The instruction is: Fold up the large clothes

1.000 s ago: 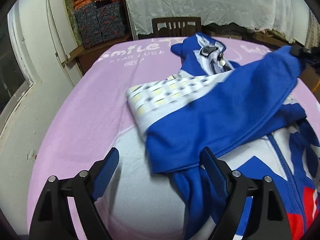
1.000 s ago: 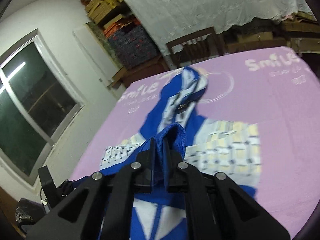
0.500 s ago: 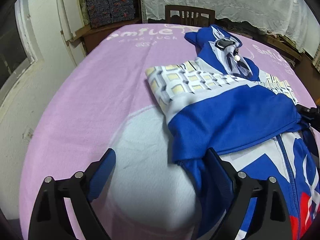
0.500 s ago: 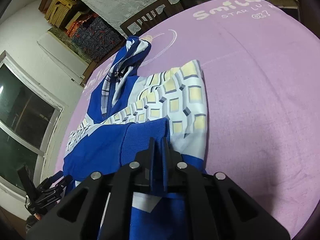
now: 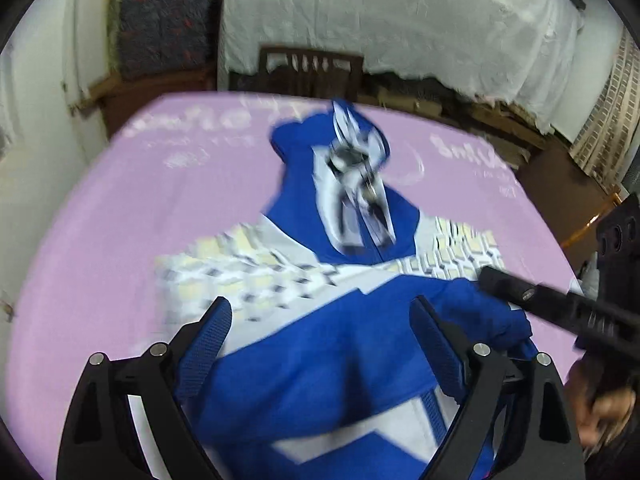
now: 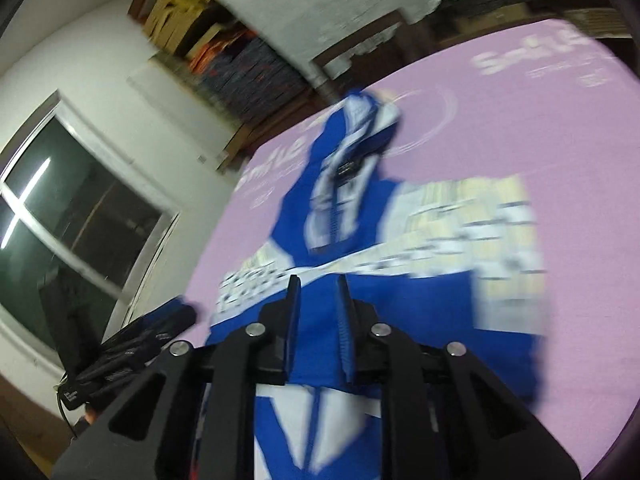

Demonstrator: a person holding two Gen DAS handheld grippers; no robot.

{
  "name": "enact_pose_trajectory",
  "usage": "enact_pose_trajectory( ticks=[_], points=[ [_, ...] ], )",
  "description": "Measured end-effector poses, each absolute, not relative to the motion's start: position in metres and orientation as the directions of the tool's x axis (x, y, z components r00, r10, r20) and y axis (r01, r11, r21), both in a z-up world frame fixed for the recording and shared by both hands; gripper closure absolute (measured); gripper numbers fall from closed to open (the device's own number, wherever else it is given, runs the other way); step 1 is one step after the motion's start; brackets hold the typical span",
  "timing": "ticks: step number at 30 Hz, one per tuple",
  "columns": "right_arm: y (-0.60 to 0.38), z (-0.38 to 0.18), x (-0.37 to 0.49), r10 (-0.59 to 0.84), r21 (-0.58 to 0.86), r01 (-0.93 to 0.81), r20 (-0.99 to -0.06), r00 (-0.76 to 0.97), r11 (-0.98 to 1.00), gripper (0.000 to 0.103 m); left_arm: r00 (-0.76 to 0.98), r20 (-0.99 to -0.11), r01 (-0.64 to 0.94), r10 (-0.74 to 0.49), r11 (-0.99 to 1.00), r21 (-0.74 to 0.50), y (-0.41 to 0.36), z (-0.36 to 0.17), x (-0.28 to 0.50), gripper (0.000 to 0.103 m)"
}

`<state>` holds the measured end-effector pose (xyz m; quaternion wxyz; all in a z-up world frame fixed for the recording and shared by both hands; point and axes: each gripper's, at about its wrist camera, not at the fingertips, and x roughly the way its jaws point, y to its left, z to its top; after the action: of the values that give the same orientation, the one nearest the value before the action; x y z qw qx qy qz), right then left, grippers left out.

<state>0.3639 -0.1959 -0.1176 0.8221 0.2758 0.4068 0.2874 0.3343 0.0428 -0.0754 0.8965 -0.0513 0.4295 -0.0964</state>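
Note:
A blue and white zip jacket (image 5: 360, 352) lies face up on the purple table cover (image 5: 120, 220), collar at the far end. One blue sleeve (image 5: 480, 312) is folded across its chest. My left gripper (image 5: 320, 316) hovers open and wide over the blue chest, holding nothing. My right gripper (image 5: 486, 274) comes in from the right, its tip at the sleeve's cuff. In the right wrist view the right gripper (image 6: 318, 284) has its jaws opening, a narrow gap between the pads. Blue sleeve cloth (image 6: 316, 332) shows in that gap, and the pads do not press on it.
A dark wooden chair (image 5: 312, 68) stands behind the table's far edge, with a white draped sheet (image 5: 400, 20) behind it. Stacked boxes (image 6: 248, 68) and a dark window (image 6: 60, 216) are to the left. A person's hand (image 5: 600, 412) holds the right gripper's handle.
The right gripper carried the sleeve down across the chest, and its shut jaws have parted. The left gripper moved from the jacket's left edge to above its middle.

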Motion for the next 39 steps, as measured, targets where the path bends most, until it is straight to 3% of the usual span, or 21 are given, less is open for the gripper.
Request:
enact_pose_trajectory(
  ticks=[6,9,13,15,17,19,21,24,27,33,35,37,39],
  points=[
    [-0.165,-0.154,0.385,0.716,0.709,-0.206,-0.562,0.414,0.675,0.087,0.589,-0.796,0.087,-0.136,0.991,-0.105,0.047,-0.119,0.354,0.020],
    [-0.180,-0.173,0.387,0.704,0.712,-0.167,-0.580,0.410,0.683,0.103,0.591,-0.794,0.096,-0.140,0.990,-0.102,0.056,-0.117,0.350,0.021],
    [-0.221,-0.185,0.380,0.736,0.764,-0.134,-0.534,0.417,0.631,0.103,0.603,-0.794,0.048,-0.074,0.997,-0.056,0.070,-0.115,0.345,0.019],
    [-0.235,-0.188,0.377,0.751,0.784,-0.131,-0.511,0.418,0.606,0.103,0.593,-0.800,0.027,-0.097,0.995,-0.100,0.084,-0.116,0.343,0.017],
    [-0.252,-0.190,0.371,0.735,0.783,-0.102,-0.519,0.437,0.614,0.103,0.593,-0.798,-0.008,-0.103,0.991,-0.134,0.100,-0.114,0.337,0.018],
    [-0.263,-0.189,0.365,0.718,0.773,-0.094,-0.527,0.454,0.627,0.103,0.591,-0.806,-0.083,-0.022,0.993,-0.087,0.114,-0.115,0.331,0.018],
    [-0.272,-0.189,0.361,0.689,0.756,-0.074,-0.547,0.475,0.651,0.103,0.580,-0.812,-0.100,-0.065,0.984,-0.150,0.130,-0.118,0.325,0.018],
    [-0.297,-0.198,0.352,0.650,0.755,0.007,-0.569,0.503,0.655,0.103,0.592,-0.806,-0.134,-0.029,0.982,-0.134,0.140,-0.113,0.314,0.018],
    [-0.303,-0.185,0.337,0.622,0.740,-0.005,-0.561,0.545,0.672,0.095,0.612,-0.788,-0.127,-0.058,0.977,-0.171,0.140,-0.105,0.305,0.021],
    [-0.279,-0.134,0.335,0.615,0.680,-0.118,-0.558,0.557,0.724,0.092,0.653,-0.750,0.015,-0.110,0.991,-0.133,0.088,-0.078,0.300,0.019],
    [-0.268,-0.111,0.347,0.603,0.658,-0.135,-0.562,0.566,0.740,0.079,0.662,-0.744,0.061,-0.086,0.996,-0.061,0.062,-0.075,0.307,0.019],
    [-0.257,-0.090,0.362,0.576,0.630,-0.140,-0.569,0.586,0.764,0.060,0.654,-0.753,0.085,-0.066,0.996,-0.014,0.049,-0.083,0.315,0.018],
    [-0.247,-0.079,0.380,0.548,0.603,-0.134,-0.583,0.600,0.787,0.058,0.616,-0.786,0.084,-0.047,0.996,0.006,0.047,-0.103,0.328,0.018]
  ],
)
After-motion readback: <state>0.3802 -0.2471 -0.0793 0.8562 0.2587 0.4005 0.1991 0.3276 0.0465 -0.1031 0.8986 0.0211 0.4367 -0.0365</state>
